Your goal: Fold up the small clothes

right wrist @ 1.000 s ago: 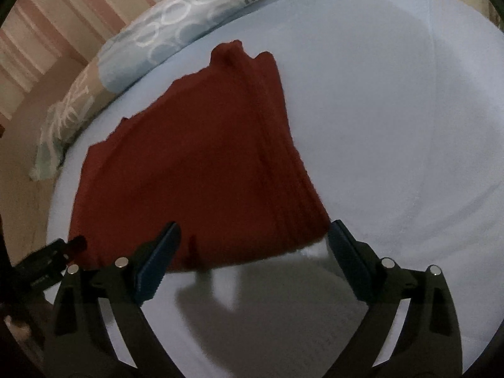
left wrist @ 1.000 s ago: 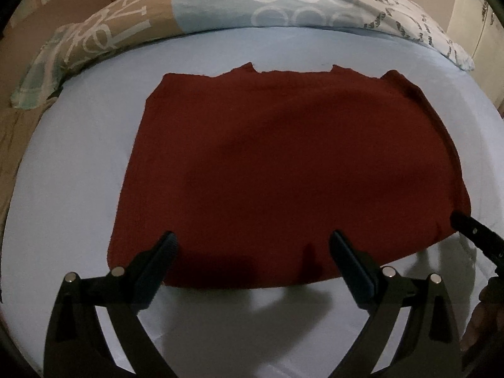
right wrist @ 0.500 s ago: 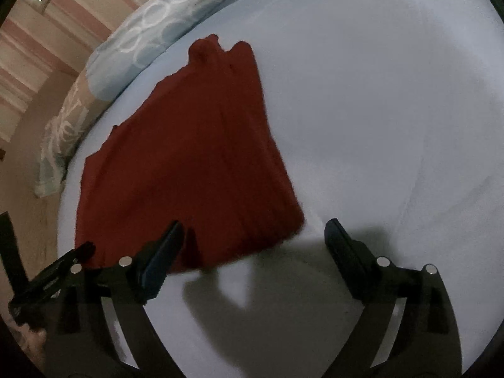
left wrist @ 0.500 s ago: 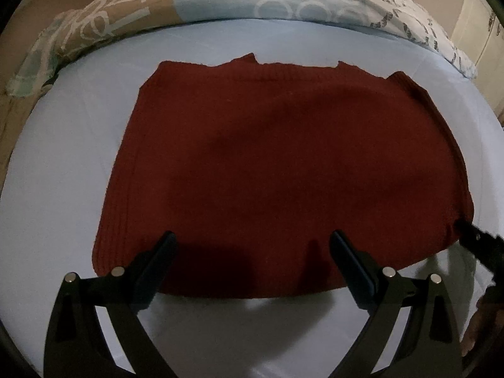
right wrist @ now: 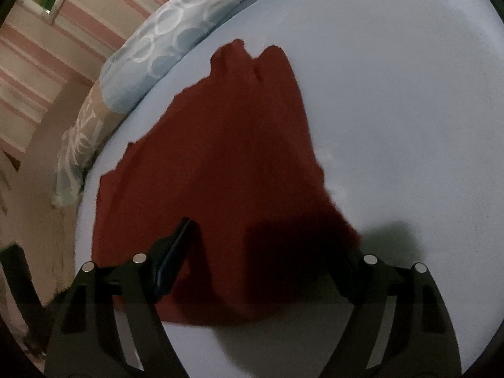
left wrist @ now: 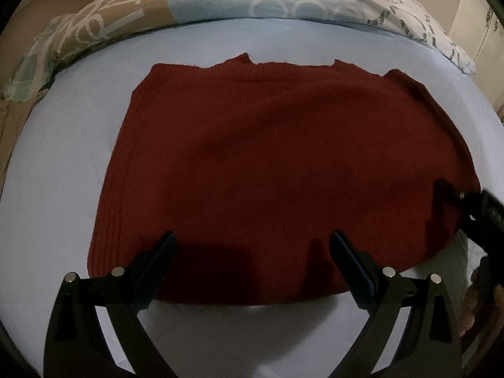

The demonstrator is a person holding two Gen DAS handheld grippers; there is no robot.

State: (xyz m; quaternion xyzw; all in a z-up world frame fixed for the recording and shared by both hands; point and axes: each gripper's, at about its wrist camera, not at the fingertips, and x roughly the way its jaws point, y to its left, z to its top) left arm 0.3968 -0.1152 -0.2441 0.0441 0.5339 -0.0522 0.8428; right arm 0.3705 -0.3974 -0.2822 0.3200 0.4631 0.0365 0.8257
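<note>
On the bed: pale blue sheet (left wrist: 78,163), patterned pillow (left wrist: 195,3) along its far edge.
Garment: dark red knit top (left wrist: 277,163), spread flat at the middle of the sheet, neckline on the far side, hem on the near side.
Left gripper (left wrist: 252,256): fingers spread wide over the near hem, left of centre; nothing pinched.
Right gripper (right wrist: 271,249): over the garment's near right corner; jaws have just been closing, fabric lies between them, pads not yet pressing.
Backdrop: pink-striped wall (right wrist: 63,44), far left.
</note>
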